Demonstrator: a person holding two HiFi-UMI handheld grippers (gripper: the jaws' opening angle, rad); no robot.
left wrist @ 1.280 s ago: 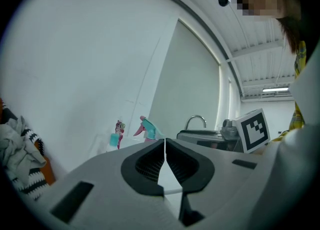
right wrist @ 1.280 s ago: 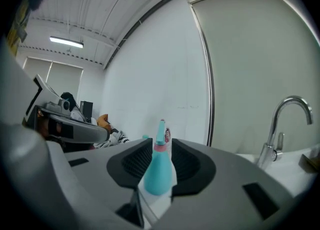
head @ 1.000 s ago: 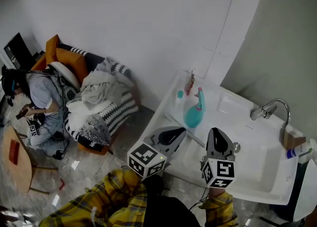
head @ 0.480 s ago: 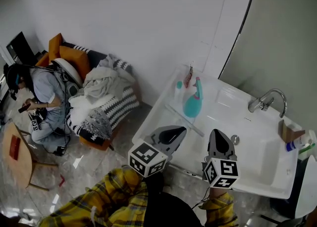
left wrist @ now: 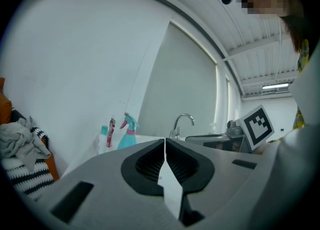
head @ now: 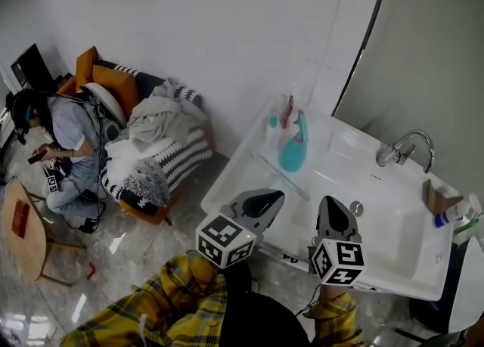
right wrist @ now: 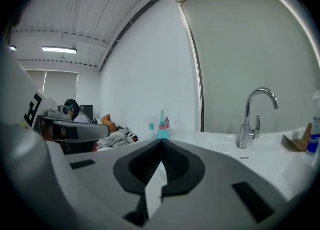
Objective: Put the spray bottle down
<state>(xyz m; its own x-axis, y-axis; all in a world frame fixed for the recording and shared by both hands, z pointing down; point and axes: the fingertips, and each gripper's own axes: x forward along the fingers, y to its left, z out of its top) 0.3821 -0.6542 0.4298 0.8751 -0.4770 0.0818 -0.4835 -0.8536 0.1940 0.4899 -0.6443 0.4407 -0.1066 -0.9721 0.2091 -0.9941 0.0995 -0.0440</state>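
Note:
The teal spray bottle (head: 293, 149) with a pink collar stands upright on the white sink counter (head: 249, 158) near the wall; it also shows in the left gripper view (left wrist: 127, 134) and the right gripper view (right wrist: 162, 130). Nothing holds it. My left gripper (head: 270, 196) hovers at the counter's near edge with its jaws shut and empty. My right gripper (head: 333, 208) is over the near part of the basin, also shut on nothing. Both grippers are well short of the bottle.
A small white bottle (head: 271, 131) and a red item (head: 286, 113) stand beside the spray bottle. A chrome faucet (head: 404, 149) rises at the sink's far side, a blue-capped bottle (head: 446, 218) at its right. A seated person (head: 64, 141) and a laundry-covered couch (head: 155, 149) are on the left.
Both grippers have drawn back from the sink toward its near edge. The spray bottle stays standing on the counter, farther from them now.

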